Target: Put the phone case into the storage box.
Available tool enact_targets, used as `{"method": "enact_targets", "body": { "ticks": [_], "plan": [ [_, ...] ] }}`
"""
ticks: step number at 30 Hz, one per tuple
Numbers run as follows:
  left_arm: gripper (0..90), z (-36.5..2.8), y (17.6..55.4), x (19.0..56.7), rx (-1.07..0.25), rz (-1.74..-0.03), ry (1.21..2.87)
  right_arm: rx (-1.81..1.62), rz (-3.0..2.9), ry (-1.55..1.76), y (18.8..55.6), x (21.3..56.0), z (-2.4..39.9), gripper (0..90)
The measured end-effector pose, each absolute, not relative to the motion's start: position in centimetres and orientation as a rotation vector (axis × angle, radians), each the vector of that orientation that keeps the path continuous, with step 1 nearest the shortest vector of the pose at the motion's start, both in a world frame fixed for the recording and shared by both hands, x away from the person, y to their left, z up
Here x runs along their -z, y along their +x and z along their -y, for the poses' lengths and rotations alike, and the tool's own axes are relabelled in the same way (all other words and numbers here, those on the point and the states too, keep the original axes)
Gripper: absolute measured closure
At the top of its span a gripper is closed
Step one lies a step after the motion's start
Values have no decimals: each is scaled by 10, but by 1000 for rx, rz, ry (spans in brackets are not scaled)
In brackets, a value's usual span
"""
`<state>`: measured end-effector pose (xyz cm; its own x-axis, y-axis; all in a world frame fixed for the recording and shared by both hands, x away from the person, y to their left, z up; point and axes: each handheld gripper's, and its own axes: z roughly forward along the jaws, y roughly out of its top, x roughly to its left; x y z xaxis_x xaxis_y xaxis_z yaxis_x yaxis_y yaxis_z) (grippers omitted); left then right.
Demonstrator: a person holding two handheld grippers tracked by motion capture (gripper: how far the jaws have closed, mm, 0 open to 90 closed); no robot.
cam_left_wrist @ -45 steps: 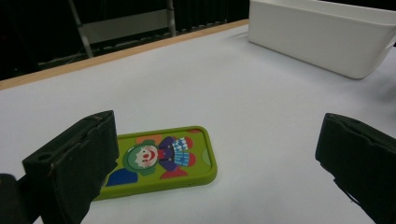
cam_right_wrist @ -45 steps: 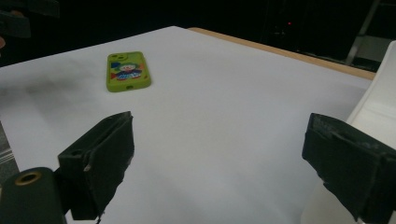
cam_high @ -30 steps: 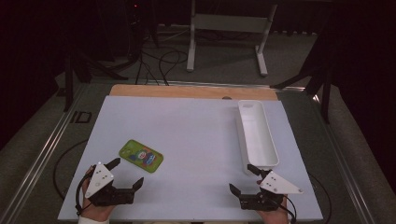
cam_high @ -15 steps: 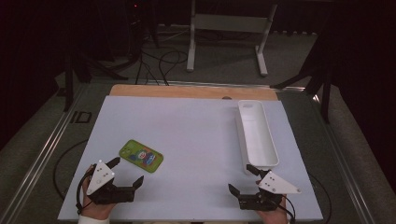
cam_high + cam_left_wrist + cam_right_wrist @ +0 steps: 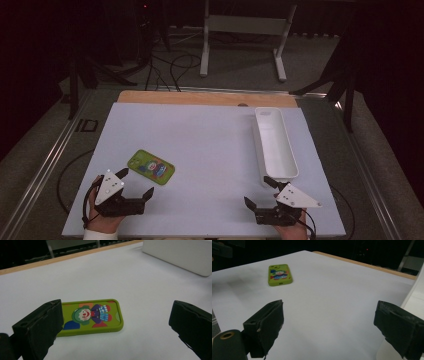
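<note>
While both our hands rest at the near edge of the white table (image 5: pixel 210 145), we hold the left gripper (image 5: pixel 136 184) with its black jaws spread wide and empty, pointing at the flat green rubber phone case printed with a clown (image 5: pixel 151 166), which lies just beyond it on the table. Our right gripper (image 5: pixel 260 192) is likewise wide apart and empty, just beside the near end of the long white plastic tray (image 5: pixel 275 145).

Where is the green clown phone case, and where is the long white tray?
green clown phone case (image 5: pixel 91 316), left gripper view, on the clown picture in its middle.
long white tray (image 5: pixel 274 145), high view, on its bare inside floor.
</note>
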<state>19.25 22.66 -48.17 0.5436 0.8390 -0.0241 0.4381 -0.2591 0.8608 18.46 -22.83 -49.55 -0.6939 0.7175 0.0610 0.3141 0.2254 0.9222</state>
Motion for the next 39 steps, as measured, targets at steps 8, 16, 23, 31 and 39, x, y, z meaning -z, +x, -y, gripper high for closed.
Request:
{"method": "enact_targets", "body": {
  "ticks": [8, 16, 23, 31, 39],
  "plan": [
    [3, -223, 199, 483, -573, -1100, 1921, -1448, -2128, 953, 184, 496, 227, 92],
    [26, -218, 210, 485, -562, -1131, 1927, -1457, -2119, 963, 184, 496, 225, 92],
    [48, -216, 218, 484, -554, -1138, 1925, -1451, -2122, 960, 185, 497, 224, 92],
    [80, -212, 228, 486, -536, -1152, 1925, -1451, -2121, 959, 185, 497, 224, 93],
    [145, -206, 238, 485, -534, -1153, 1932, -1453, -2117, 962, 185, 497, 224, 93]
  ]
}}
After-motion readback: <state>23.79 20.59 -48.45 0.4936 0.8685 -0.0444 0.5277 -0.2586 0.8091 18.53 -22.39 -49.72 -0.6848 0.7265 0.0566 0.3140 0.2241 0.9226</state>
